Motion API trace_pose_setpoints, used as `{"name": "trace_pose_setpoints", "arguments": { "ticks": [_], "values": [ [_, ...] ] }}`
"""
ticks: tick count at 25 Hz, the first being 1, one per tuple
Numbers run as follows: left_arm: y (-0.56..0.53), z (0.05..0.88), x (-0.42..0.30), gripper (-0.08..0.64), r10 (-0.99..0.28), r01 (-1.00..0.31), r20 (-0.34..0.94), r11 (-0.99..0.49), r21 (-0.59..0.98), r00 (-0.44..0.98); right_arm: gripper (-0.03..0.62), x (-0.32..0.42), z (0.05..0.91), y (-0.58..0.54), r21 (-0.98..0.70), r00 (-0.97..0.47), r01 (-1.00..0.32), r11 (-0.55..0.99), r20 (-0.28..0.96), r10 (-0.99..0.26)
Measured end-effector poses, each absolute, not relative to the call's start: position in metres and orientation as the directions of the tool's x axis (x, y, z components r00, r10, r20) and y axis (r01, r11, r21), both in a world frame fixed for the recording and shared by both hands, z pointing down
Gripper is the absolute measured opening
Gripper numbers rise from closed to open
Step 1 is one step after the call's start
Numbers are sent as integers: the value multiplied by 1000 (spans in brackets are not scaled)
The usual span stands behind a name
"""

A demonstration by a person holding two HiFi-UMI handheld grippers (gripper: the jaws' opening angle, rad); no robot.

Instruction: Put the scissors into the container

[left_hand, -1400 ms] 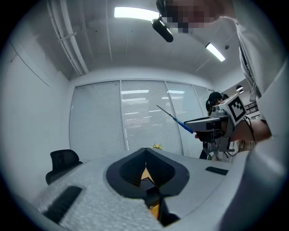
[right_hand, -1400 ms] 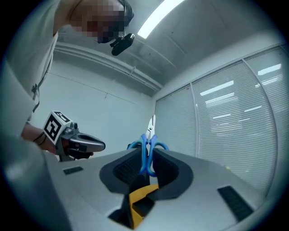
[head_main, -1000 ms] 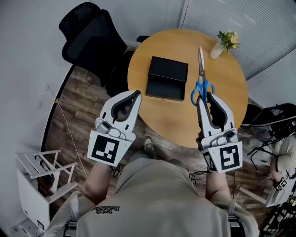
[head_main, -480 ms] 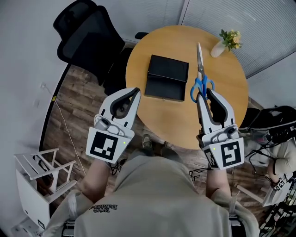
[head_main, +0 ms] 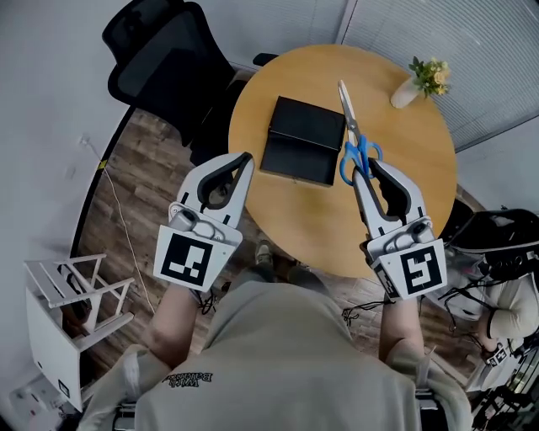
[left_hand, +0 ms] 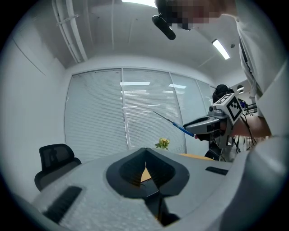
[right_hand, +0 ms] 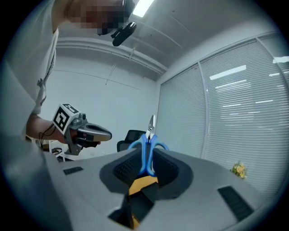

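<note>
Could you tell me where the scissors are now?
Head view: the scissors sit clamped in the right gripper, over the table, just right of the black container.

Round wooden table (head_main: 404,168), small flower vase (head_main: 407,91) near its far right edge, black office chair (head_main: 160,55) beyond its left edge, white rack (head_main: 72,311) on the floor

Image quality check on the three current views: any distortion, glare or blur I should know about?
Head view: evenly lit and sharp, with soft shadows on the round wooden table. Left gripper view: strong fisheye, black corners, and ceiling-light streaks across the white blinds. Right gripper view: same fisheye; the blue-handled scissors clamped in the right gripper are sharp, and the ceiling light is blown out.
</note>
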State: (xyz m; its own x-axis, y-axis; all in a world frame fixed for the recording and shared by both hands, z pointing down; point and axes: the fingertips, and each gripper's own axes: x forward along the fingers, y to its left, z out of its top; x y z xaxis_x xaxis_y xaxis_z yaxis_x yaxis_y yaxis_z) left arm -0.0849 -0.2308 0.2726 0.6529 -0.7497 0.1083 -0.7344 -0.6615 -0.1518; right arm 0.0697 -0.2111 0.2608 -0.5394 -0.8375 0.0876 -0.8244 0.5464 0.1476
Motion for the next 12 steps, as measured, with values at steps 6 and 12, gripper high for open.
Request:
{"name": "trace_pose_setpoints", "arguments": {
  "ticks": [6, 12],
  "values": [
    [-239, 288, -74, 21, -759, -747, 139, -650, -139, 636, 89, 74, 288, -227, 169, -587, -771, 614, 185, -788],
    [-253, 303, -56, 21, -752, -744, 158, -658, -114, 640, 89, 72, 317, -250, 166, -624, -707, 688, 313, -716]
  ]
}}
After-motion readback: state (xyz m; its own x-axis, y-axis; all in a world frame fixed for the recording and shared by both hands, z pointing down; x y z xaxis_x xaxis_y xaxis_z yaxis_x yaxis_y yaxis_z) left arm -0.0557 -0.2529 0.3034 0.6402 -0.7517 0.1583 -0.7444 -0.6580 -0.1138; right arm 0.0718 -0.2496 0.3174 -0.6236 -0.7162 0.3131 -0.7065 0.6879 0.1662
